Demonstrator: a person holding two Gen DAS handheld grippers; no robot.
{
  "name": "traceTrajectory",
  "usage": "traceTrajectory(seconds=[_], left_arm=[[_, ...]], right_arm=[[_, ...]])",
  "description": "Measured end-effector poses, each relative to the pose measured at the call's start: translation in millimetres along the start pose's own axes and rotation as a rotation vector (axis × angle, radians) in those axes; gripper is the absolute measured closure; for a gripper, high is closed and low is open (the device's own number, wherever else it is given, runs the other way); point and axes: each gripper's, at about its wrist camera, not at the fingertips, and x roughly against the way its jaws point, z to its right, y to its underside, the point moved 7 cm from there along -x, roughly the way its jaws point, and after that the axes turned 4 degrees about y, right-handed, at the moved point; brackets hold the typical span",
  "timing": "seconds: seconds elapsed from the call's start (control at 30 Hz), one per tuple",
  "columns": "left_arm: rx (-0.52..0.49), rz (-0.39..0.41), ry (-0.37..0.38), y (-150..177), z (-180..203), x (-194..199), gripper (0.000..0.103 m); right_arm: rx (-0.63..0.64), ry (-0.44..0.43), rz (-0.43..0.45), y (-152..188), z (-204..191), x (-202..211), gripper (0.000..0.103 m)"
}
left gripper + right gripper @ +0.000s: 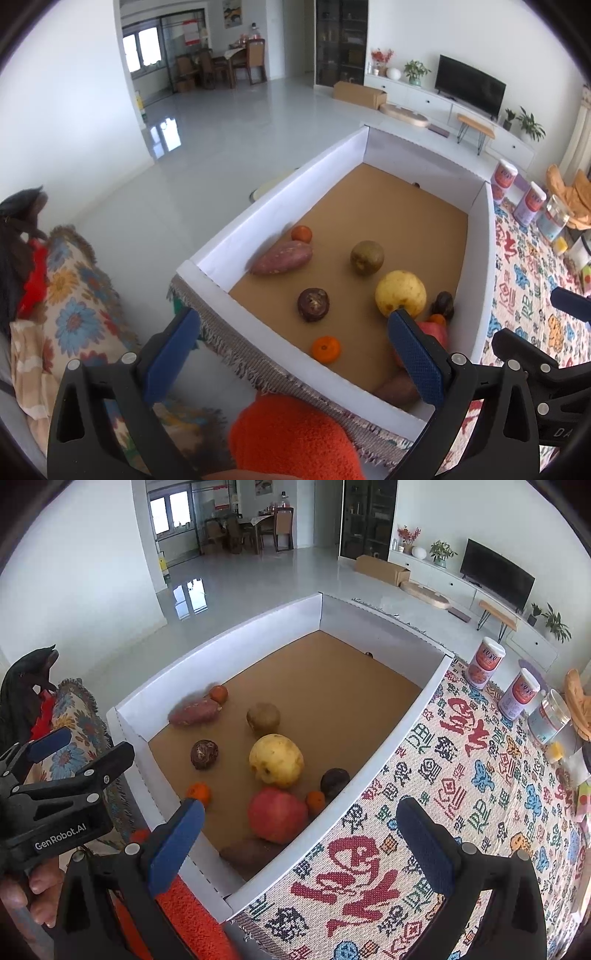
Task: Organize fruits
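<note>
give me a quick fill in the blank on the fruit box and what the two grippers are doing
1. The floor of the white box is lined with ____ cardboard.
2. The left gripper and the right gripper both have their jaws ____, holding nothing.
3. The biggest yellow fruit lies right behind the ____ apple in the right wrist view.
4. The small orange in the far left corner sits beside a sweet ____.

Missing words: brown; open; red; potato
</note>
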Motion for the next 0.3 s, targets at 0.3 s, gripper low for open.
traceTrajectory(seconds=[0.3], left_arm=[[0.036,0.0,0.068,0.4,-3.9,-1.3,0.001]], right_arm=[[0.004,0.001,-0.005,0.5,-2.3,-3.2,0.0]])
